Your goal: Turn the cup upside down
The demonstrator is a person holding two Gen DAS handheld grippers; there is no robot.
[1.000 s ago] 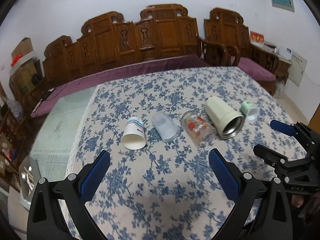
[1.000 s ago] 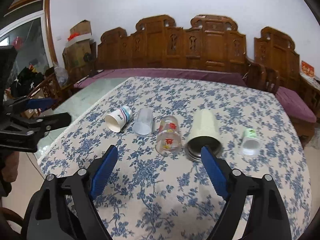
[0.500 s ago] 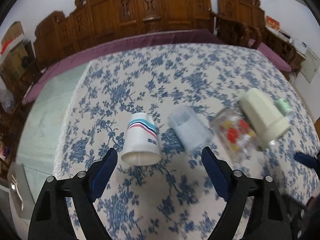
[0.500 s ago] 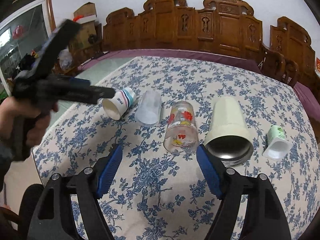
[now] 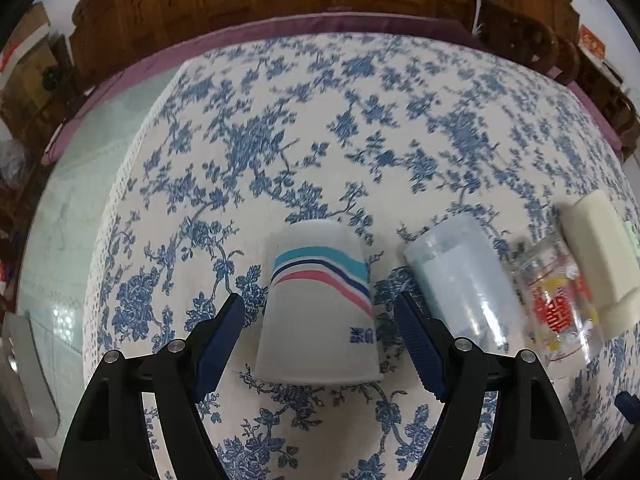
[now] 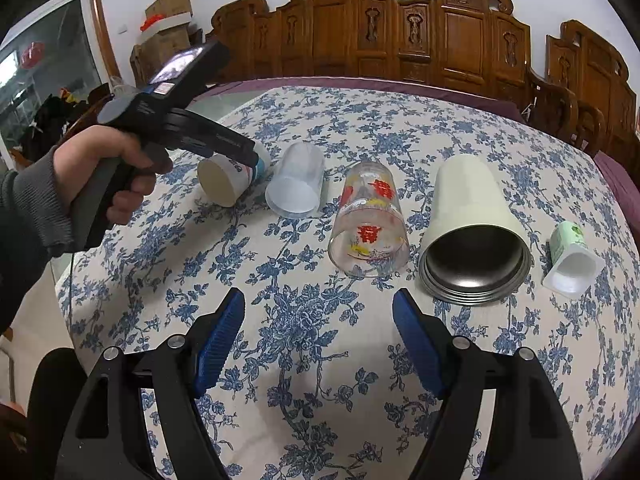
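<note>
A white paper cup (image 5: 318, 304) with teal, navy and pink stripes lies on its side on the floral tablecloth, mouth toward me. My left gripper (image 5: 320, 340) is open, its blue fingers on either side of the cup, apart from it. In the right wrist view the paper cup (image 6: 226, 180) lies at the left end of a row, with the left gripper (image 6: 224, 146) over it. My right gripper (image 6: 319, 336) is open and empty above the cloth, short of the row.
To the right of the paper cup lie a frosted plastic cup (image 6: 296, 188), a printed glass (image 6: 370, 220), a cream steel-lined tumbler (image 6: 474, 232) and a small green-white cup (image 6: 572, 258). Carved wooden benches (image 6: 400, 32) stand behind the table. The table's left edge (image 5: 108, 240) is close.
My left gripper has moved forward and down until its fingers flank the striped paper cup. My right gripper has moved a little closer to the row of cups.
</note>
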